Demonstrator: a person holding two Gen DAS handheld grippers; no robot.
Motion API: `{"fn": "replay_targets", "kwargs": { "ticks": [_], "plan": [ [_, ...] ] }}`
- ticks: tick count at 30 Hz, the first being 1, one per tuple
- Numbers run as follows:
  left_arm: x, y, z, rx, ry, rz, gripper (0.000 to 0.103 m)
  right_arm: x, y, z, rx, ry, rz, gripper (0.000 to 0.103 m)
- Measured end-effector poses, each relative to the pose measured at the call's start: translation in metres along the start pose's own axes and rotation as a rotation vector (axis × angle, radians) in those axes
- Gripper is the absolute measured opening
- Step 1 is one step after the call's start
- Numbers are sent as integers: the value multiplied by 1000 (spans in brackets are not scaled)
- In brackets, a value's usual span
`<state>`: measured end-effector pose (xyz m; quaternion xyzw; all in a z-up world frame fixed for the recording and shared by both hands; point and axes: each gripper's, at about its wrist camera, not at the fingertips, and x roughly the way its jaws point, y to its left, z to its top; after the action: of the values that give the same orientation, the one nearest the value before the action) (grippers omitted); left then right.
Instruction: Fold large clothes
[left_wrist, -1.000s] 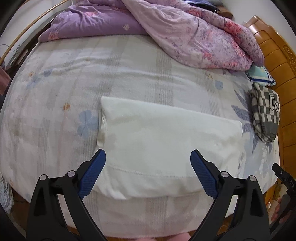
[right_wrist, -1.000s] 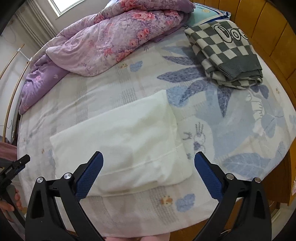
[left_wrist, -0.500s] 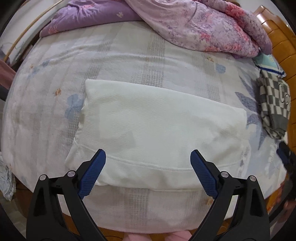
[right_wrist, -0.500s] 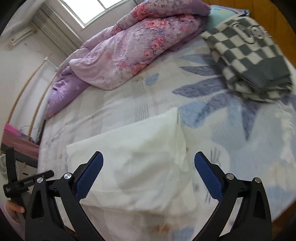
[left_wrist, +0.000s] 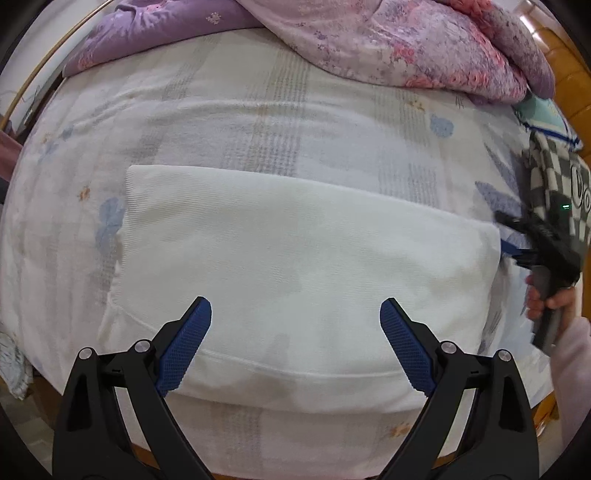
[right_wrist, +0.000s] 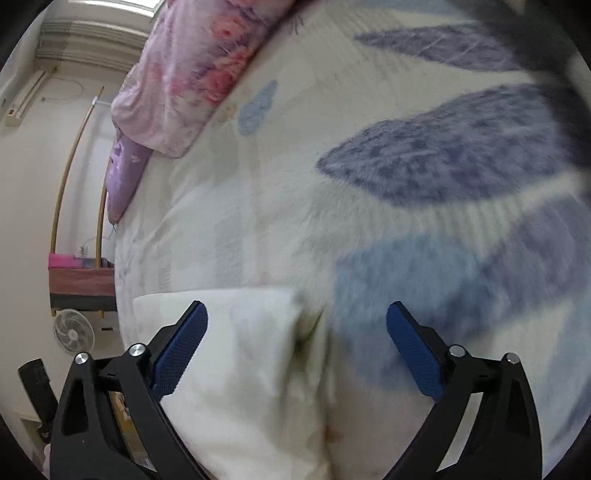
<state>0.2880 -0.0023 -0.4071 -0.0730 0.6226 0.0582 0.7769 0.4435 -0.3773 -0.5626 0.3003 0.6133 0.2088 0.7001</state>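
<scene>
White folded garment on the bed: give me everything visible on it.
The white folded knit garment lies flat on the pale floral bedsheet as a wide rectangle, fine ribbed texture, with a stitched hem seam along its near edge. Neither open tool grips it: the left tool hovers over its near edge, the right tool is at its right-hand corner.

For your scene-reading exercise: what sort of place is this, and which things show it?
Most likely a home bedroom: a bed with a wooden headboard, a floral quilt heaped on it, and a fan beside it.
</scene>
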Motion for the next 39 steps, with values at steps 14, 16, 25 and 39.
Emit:
{"fn": "replay_targets", "kwargs": {
  "ticks": [14, 16, 25, 39],
  "plan": [
    [24, -7, 5, -44, 28, 33, 93, 33, 9, -58, -64, 277, 303, 92],
    [23, -6, 4, -63, 22, 3, 93, 30, 14, -78, -19, 244, 291, 90],
    [53, -16, 47, 36, 76, -68, 12, 25, 48, -126, 122, 110, -135, 27],
    [200, -30, 140, 113, 351, 21, 0, 47, 74, -106, 152, 196, -443, 31]
  ]
}}
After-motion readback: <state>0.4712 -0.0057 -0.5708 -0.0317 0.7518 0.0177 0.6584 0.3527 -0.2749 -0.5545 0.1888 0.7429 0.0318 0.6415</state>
